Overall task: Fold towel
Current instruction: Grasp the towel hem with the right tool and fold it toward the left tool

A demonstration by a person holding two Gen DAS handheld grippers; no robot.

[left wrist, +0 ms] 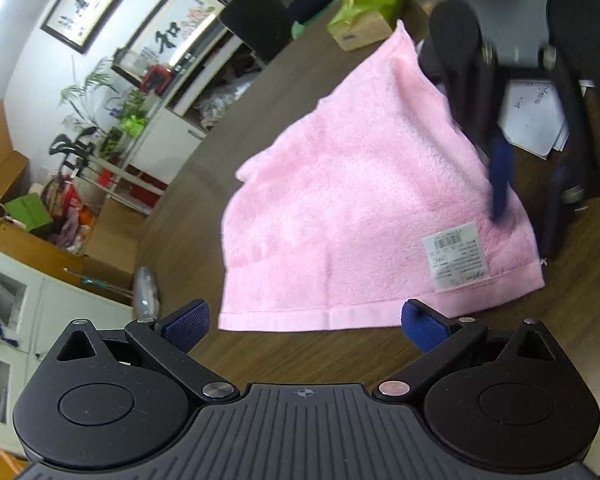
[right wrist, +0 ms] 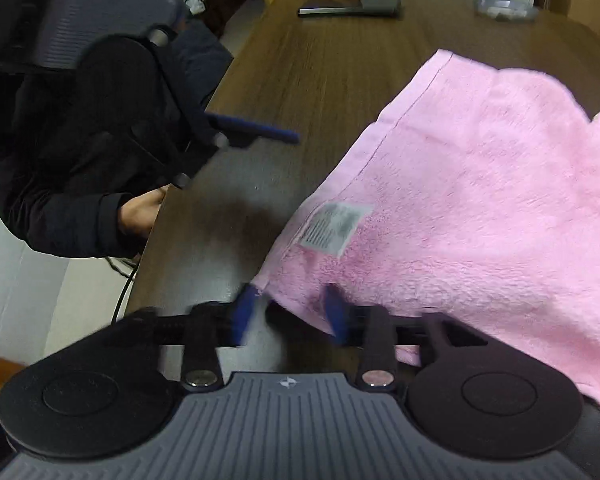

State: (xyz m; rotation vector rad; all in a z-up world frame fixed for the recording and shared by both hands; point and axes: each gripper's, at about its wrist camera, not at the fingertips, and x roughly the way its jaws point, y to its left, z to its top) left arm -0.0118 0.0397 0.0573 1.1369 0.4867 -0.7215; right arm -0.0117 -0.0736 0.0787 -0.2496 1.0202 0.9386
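Left gripper [left wrist: 305,326]: fingers spread wide, nothing between them; it hovers just short of the towel's hemmed near edge, over bare table.
Table [left wrist: 204,184]: dark wood grain, smooth; the towel lies on it near the edge where the person sits.
Towel [left wrist: 364,208]: pink terry, lying on the table with one part lifted into a peak at the far side, so it is neither flat nor squared. A layer may already be doubled over; the views do not settle this.
Label [left wrist: 456,258]: white printed tag on the top face near the right-hand corner.
Right gripper [right wrist: 288,314]: blurred; blue pads stand apart with the towel's corner at or between them. Whether it has bitten onto cloth cannot be told.
Stage: fits either a fold being carried over or a finished fold being let go.
Risk 1: thick pile on a smooth top may slide as one sheet if a corner is pulled, skewing the edges.
Risk 2: a shallow pinch on the hem could slip out partway and let the raised part collapse in a heap.
Risk 3: the towel sits close to the table edge; a drag that way could tip it off.
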